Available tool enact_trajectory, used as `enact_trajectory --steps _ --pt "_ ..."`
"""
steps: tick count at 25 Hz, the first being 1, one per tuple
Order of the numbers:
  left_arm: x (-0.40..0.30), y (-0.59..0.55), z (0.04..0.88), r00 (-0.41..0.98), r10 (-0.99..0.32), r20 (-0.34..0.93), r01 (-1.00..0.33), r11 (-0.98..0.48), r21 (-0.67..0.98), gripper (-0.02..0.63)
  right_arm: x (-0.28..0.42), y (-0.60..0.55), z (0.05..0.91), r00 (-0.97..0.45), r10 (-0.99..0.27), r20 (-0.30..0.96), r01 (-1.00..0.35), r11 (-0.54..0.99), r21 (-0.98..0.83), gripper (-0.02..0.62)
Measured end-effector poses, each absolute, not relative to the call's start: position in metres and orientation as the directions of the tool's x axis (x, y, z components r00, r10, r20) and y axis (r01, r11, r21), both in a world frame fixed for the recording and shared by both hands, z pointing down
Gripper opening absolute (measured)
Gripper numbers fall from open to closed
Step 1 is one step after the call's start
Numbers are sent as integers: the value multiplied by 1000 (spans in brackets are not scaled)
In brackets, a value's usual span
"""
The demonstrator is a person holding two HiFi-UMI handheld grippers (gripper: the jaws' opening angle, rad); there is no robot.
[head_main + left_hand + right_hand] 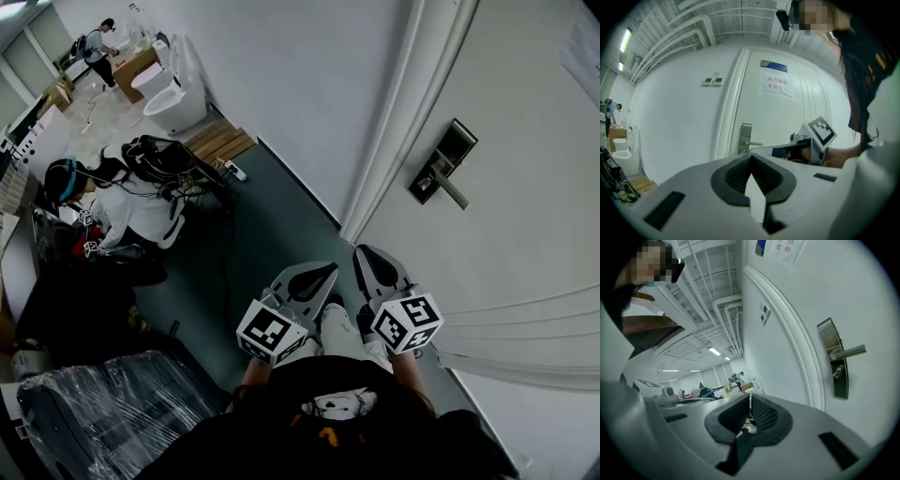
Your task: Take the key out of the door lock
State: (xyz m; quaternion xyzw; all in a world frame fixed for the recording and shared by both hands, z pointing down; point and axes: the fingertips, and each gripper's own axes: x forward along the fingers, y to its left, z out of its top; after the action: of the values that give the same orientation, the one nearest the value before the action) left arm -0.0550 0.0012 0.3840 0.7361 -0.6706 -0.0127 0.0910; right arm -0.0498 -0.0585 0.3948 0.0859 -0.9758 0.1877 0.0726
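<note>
- Grey ribbed pads of my right gripper (750, 400) are pressed together with nothing between them; my left gripper (751, 158) is likewise shut and empty. I hold both close in front of my body.
- Dark floor (272, 234) runs between me and the door (525, 112), and I see nothing on that stretch to block a reach forward.
- White door frame (394, 141) stands raised just to the left of the lock plate (829, 336); drifting that way could catch a jaw on its edge. To the right of the plate the door face is flat and bare, so that side gives freer room.
- The key (837, 373) shows as a small stub on the plate, just under the handle (848, 352) and well apart from both jaws.
- Risk, as I judge it: the handle sits so close above the key that spread jaws coming in high may knock it instead of closing on the key.
- Another risk: the stub is small, so a shallow pinch may slip off, and a pull at an angle may bind it in the lock.
- My jaws must open before I arrive, or I will only bump the key.
- Far to the left a seated person (122, 202) is well clear of my path.
</note>
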Motion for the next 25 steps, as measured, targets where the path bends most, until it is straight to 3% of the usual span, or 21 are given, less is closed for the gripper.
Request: enact_trajectory --steps 12,25 --pt "-113 -115 376 120 -990 70 -985 -110 132 5 -90 -157 401 -973 -155 169 -207 909 -363 6" --pt "-121 -183 390 163 -977 141 -984 -149 101 5 -105 -192 420 -979 -115 166 -175 895 -410 6"
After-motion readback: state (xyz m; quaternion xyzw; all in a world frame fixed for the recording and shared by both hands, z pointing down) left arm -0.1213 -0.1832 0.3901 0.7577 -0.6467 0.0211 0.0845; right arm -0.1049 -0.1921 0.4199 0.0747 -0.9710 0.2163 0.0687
